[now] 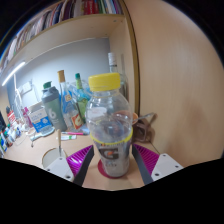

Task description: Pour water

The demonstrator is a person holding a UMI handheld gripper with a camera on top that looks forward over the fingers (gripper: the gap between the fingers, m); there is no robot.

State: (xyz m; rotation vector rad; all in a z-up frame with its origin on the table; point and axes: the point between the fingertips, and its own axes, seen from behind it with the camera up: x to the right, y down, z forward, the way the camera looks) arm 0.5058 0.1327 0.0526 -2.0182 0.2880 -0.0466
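A clear, ribbed plastic bottle with a yellow screw cap (111, 125) stands upright between the gripper (111, 163)'s pink-padded fingers (80, 157). The claw grasps it, both pads pressing its labelled lower body. Beyond stands a pale wooden shelf (60, 30).

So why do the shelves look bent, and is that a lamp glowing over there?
Gripper view: the wide-angle lens bows the shelf; a bright tube light glares beside the background bottles; the yellow-capped bottle between the gripper fingers looks sharp.
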